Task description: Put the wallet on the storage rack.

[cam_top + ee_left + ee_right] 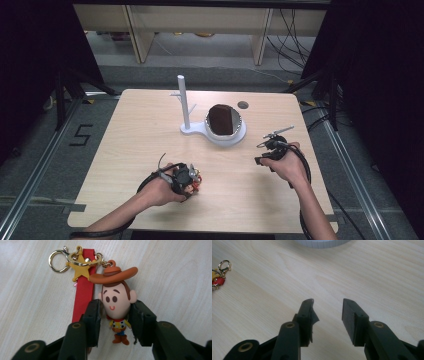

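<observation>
Left gripper [113, 315] is pinching the cowboy keychain [116, 302] by its head, flat on the wooden table [175, 277]; right gripper [328, 315] is hovering spread, holding nothing, well apart.

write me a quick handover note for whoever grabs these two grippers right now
Left gripper: down at the near-left of the table, pads against both sides of the cowboy figure keychain's head; grip looks made. Its red strap, gold star charm and gold clasp ring lie flat on the wood.
Right gripper: open, empty, held over bare table on the right.
White stand with upright post and round base holding a dark brown thing sits mid-table.
Done: keychain gripped. Left: lift it; probably hang it on the stand, though that is a guess.
</observation>
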A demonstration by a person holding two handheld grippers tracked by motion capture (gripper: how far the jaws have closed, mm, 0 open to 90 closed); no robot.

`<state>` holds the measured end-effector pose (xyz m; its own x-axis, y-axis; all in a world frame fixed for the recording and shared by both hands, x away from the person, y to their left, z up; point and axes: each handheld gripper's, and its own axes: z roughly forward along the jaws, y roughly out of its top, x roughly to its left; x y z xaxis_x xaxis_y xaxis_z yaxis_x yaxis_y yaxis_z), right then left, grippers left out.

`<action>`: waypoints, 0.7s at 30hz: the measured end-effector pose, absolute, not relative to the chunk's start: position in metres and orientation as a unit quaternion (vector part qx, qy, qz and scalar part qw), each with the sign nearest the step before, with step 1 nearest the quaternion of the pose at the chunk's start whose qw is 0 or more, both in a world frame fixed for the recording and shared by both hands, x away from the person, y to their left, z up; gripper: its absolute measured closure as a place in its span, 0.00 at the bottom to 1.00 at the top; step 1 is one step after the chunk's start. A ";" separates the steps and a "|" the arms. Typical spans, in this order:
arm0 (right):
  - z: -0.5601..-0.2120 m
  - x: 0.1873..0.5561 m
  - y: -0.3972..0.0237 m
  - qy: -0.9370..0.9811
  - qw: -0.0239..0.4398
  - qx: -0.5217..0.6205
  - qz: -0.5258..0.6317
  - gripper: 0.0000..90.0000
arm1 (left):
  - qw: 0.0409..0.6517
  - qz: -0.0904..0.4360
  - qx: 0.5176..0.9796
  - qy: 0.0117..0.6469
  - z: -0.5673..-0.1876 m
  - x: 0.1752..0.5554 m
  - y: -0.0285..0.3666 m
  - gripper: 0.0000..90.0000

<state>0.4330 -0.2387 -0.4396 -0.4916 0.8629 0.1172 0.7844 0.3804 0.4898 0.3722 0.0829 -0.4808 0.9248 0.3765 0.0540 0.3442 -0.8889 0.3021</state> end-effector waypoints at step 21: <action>-0.447 0.428 -0.240 0.824 0.088 0.494 0.262 0.68 | 0.284 0.093 0.919 0.258 -0.426 0.379 0.116 0.74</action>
<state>0.4281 -0.2401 -0.4465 -0.4963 0.8607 0.1133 0.7682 0.3746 0.5192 0.3795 0.1158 -0.4265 0.8490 0.5279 0.0250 0.4217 -0.7052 0.5699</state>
